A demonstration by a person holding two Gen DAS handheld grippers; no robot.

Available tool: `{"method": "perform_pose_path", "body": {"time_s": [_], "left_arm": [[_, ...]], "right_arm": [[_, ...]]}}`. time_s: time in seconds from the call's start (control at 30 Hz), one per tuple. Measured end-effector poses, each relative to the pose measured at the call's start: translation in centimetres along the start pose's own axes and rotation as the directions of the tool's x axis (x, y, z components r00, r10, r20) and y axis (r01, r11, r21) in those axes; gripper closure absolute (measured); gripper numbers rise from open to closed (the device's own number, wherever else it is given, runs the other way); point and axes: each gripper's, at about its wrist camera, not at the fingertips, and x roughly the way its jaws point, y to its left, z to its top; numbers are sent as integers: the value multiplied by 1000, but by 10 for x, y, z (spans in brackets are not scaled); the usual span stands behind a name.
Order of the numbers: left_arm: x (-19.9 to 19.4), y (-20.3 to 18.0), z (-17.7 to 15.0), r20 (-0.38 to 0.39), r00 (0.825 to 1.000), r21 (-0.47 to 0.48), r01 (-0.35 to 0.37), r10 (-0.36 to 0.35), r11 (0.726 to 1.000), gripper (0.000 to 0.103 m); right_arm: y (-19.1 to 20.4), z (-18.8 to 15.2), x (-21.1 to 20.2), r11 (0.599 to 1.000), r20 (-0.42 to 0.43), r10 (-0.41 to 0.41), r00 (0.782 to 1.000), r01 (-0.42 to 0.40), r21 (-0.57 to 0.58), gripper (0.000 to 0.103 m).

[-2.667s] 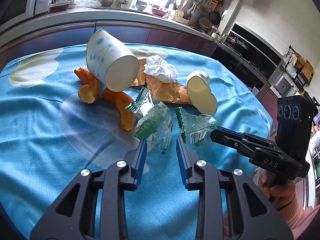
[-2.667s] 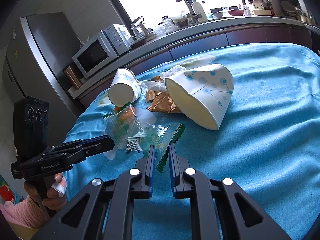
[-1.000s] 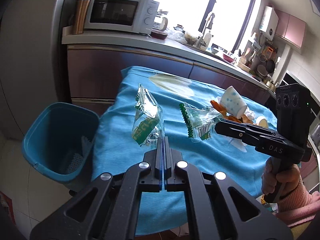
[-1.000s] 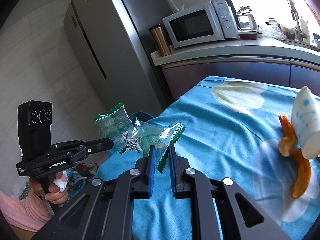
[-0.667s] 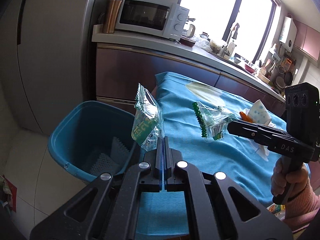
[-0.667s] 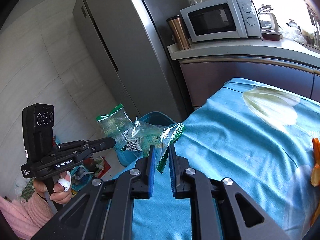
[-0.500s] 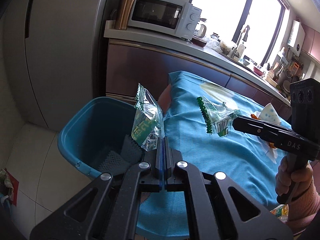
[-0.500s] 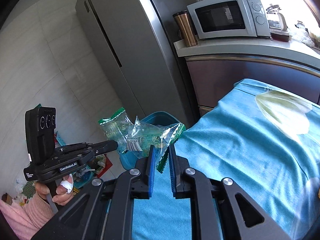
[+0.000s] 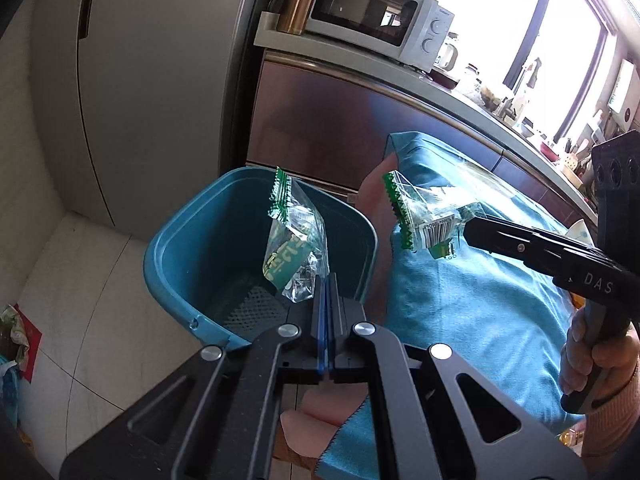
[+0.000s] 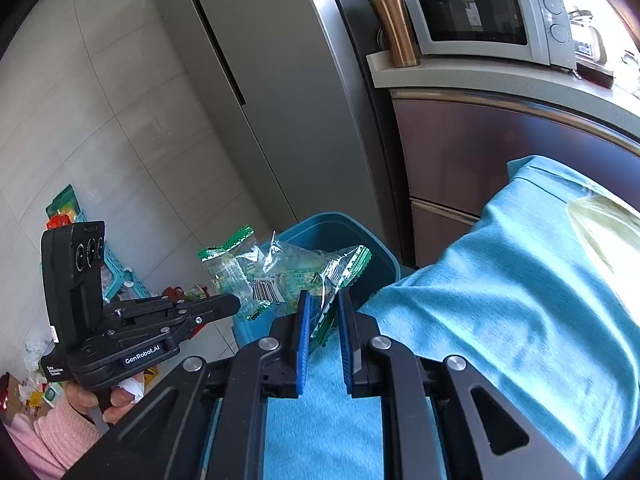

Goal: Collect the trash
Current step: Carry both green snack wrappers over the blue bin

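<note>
Wrappers are what both tools carry at this moment: the left gripper (image 9: pixel 325 280) has its blue pads pressed together on the bottom edge of a clear snack wrapper with green print (image 9: pixel 294 246), so the packet stands up above the jaws, directly over the mouth of the blue trash bin (image 9: pixel 168 240). That placement looks deliberate, since parting the jaws there should let the wrapper fall straight inside. The right gripper (image 10: pixel 323 312) pinches a second green-edged wrapper (image 10: pixel 288 268) by one crimped end; its pads stand slightly apart with the crumpled film filling the gap, so the hold looks light. This packet hangs just short of the bin rim, above the edge of the blue cloth-covered surface (image 10: pixel 520 280), probably waiting its turn. The bin stands on a pale tiled floor (image 9: pixel 80 300) beside the surface, its inside holding little more than a mesh insert at the bottom. Behind it rise a tall steel refrigerator (image 10: pixel 260 80) and a cabinet counter bearing a white microwave (image 10: pixel 480 16) and a copper tumbler (image 10: pixel 394 30). Loose litter and a small blue basket (image 10: pixel 120 276) lie on the floor further off.
</note>
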Motion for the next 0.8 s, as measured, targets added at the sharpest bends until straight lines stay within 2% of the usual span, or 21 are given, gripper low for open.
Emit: {"method": "perform_pose_path", "body": {"time_s": [0.3, 0.6, 0.8], "left_arm": [[21, 11, -3, -34, 999, -23, -24, 23, 999, 102], [39, 17, -3, -70, 997, -50, -34, 31, 998, 102], [48, 18, -3, -82, 996, -66, -31, 25, 997, 101]], "right_arm": [[8, 6, 37, 999, -73, -30, 997, 27, -33, 89], [8, 9, 67, 998, -143, -52, 988, 49, -26, 82], [10, 8, 76, 998, -156, -56, 986, 52, -31, 78]]}}
